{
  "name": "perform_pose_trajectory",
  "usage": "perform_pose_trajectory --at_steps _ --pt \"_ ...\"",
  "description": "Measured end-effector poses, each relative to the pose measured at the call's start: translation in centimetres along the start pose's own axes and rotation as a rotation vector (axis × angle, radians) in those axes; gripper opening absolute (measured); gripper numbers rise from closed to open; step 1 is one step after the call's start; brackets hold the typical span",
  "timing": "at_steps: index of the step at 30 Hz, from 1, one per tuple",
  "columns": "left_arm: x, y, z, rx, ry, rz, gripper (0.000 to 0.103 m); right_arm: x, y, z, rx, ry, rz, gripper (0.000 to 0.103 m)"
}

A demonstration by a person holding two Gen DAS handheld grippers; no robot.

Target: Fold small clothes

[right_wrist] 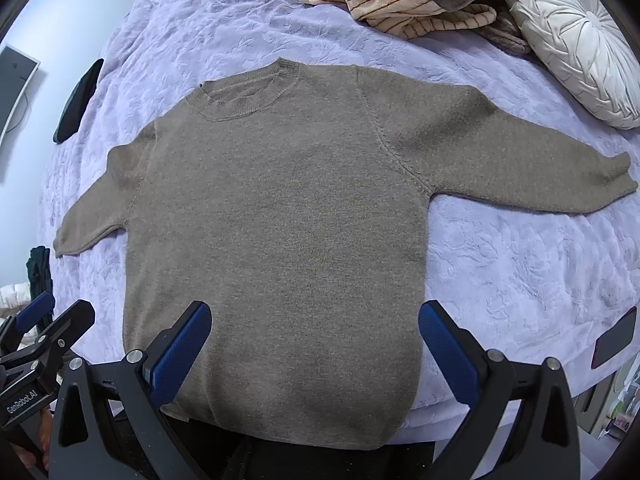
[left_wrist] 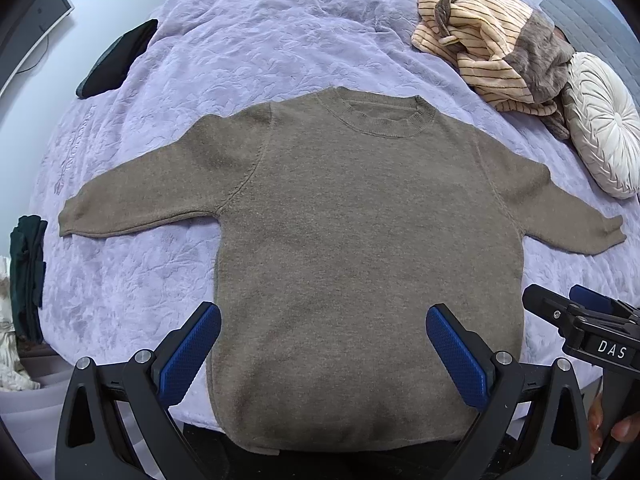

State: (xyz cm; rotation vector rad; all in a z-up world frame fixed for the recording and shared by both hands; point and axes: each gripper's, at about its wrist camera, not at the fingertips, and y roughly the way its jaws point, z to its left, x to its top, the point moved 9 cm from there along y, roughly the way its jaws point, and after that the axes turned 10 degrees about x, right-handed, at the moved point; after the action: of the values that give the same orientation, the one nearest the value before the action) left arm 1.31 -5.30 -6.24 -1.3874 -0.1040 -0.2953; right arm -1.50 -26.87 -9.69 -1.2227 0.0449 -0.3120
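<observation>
Both the left gripper [left_wrist: 323, 350] and the right gripper [right_wrist: 315, 346] hang spread and empty over the hem. The brown sweater [left_wrist: 360, 248] lies flat on the lilac bedspread [left_wrist: 260, 40], sleeves out. A shallow pinch could lift only one layer, dragging the body crooked.

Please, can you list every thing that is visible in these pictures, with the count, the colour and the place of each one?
sweater: 1, brown, flat on bed centre, sleeves spread
bedspread: 1, lilac, under everything
striped garment: 1, cream and brown, far right, crumpled
round cushion: 1, white, right of striped garment
dark item: 1, far left bed edge
phone-like item: 1, dark, near right edge
left gripper: open, over hem
right gripper: open, over hem
</observation>
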Motion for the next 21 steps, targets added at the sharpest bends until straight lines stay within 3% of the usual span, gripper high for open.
perform_pose_trajectory --at_steps 21 --pt "-0.40 -0.31 0.48 -0.004 -0.008 0.000 0.103 -0.26 -0.06 0.87 0.002 -0.016 -0.006 0.103"
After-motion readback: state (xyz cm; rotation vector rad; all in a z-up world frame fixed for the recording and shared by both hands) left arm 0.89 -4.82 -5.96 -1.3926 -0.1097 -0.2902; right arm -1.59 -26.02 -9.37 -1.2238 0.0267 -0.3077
